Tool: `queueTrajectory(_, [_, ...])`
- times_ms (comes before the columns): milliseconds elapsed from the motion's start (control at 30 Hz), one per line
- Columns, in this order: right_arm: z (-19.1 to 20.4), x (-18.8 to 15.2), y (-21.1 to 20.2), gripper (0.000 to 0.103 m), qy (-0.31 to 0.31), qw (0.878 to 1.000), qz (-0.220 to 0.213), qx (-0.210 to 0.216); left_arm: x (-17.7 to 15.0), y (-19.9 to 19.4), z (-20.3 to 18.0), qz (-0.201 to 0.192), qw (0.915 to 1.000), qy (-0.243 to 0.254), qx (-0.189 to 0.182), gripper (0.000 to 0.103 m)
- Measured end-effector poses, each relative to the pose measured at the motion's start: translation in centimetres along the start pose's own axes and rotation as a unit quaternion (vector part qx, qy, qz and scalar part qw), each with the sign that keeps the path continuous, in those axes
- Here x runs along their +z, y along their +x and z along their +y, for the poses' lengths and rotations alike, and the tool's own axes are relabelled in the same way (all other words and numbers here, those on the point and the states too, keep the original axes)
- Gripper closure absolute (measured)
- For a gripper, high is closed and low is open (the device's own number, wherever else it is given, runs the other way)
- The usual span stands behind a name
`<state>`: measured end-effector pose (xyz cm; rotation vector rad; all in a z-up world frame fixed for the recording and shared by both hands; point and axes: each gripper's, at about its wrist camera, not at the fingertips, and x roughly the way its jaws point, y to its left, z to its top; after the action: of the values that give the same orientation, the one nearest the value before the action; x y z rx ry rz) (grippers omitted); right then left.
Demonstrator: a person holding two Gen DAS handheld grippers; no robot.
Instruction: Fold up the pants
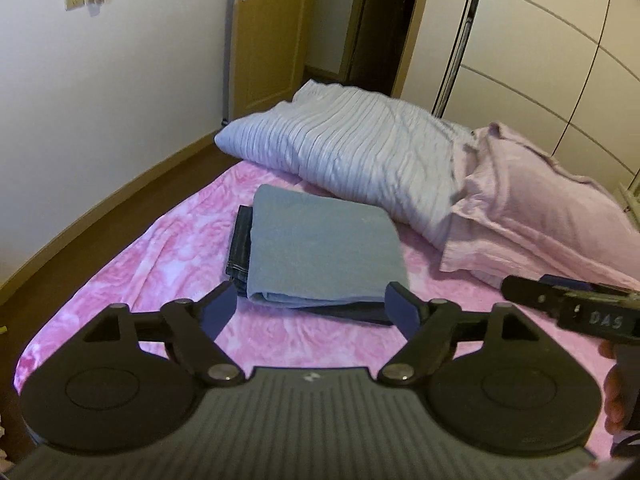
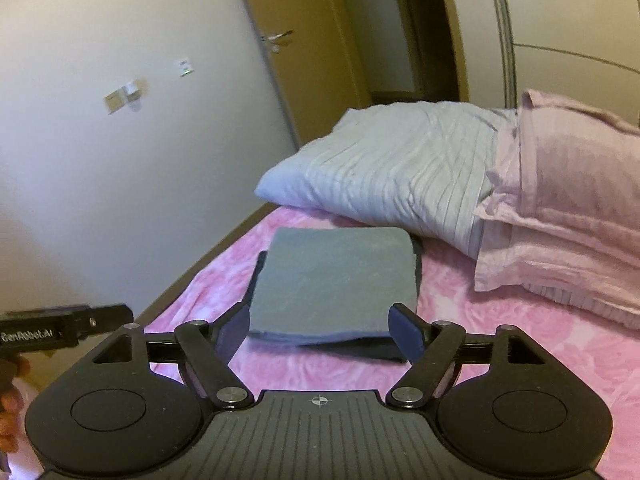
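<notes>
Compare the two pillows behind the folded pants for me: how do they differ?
The striped pillow is pale grey-white with fine ribbed lines; the pink pillow is plain lilac-pink with a flanged edge. The striped pillow lies nearer the door side, the pink pillow toward the wardrobe, its corner overlapping the striped one. The folded pants sit just before the striped pillow. Both rest on the pink bedsheet.

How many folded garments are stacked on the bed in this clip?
2. Grey-blue folded pants lie on top; a darker folded garment lies underneath, showing at the left and front edges. Both rest on the pink bedsheet, before the pillows. More layers could be hidden beneath.
</notes>
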<state>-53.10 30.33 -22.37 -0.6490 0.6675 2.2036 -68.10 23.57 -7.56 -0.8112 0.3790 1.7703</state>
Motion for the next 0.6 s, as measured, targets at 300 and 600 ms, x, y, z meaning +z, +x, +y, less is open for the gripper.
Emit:
queueTrajectory(300, [1.2,-3.4,-7.6,0.029,-0.024,0.999,0.023,0.001,-4.5,-8.1,-2.8,-0.001,0.9998,-0.009,0.016,0.011])
queueTrajectory(600, [1.2,-5.4,-13.1,0.029,-0.007,0.999,0.036,-0.006,-7.7,-13.9,-4.6,-0.023,0.9990,-0.004,0.038,0.001])
